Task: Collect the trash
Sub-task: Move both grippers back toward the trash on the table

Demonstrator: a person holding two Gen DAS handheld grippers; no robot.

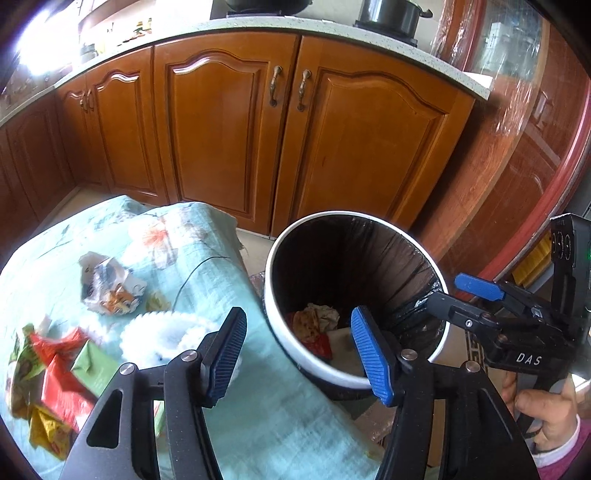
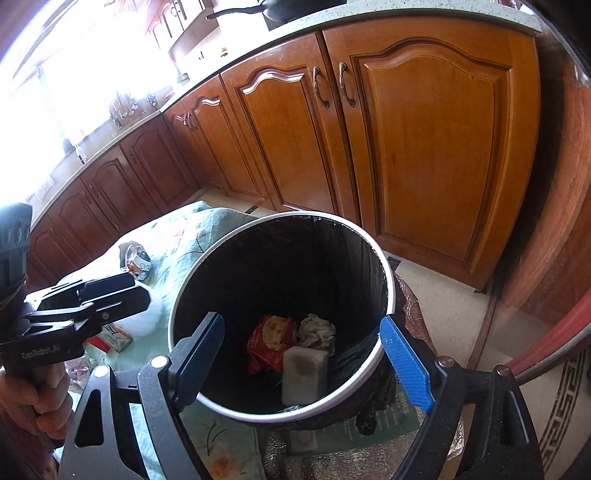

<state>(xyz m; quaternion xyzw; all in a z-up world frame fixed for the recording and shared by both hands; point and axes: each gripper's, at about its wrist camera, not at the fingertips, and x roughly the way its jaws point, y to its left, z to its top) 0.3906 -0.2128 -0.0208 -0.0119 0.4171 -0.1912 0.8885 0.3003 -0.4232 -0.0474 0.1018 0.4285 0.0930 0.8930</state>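
Note:
A round bin with a white rim [image 1: 275,321] [image 2: 173,325] and black liner stands beside a table with a pale green floral cloth [image 1: 207,236] [image 2: 177,243]. Inside lie a red wrapper [image 2: 266,345], crumpled paper [image 2: 317,330] and a grey block [image 2: 304,374]. On the cloth lie a crumpled printed wrapper [image 1: 109,284] [image 2: 136,260], red and green packets [image 1: 62,373] and a white fluffy thing [image 1: 162,336]. My left gripper [image 1: 299,354] is open and empty over the table edge by the bin. My right gripper [image 2: 306,358] is open and empty above the bin's mouth.
Wooden kitchen cabinets [image 1: 229,125] [image 2: 424,129] run behind under a pale counter with pots [image 1: 391,14]. A wooden panel [image 1: 517,147] stands to the right. Paper and a foil mat [image 2: 351,435] lie under the bin.

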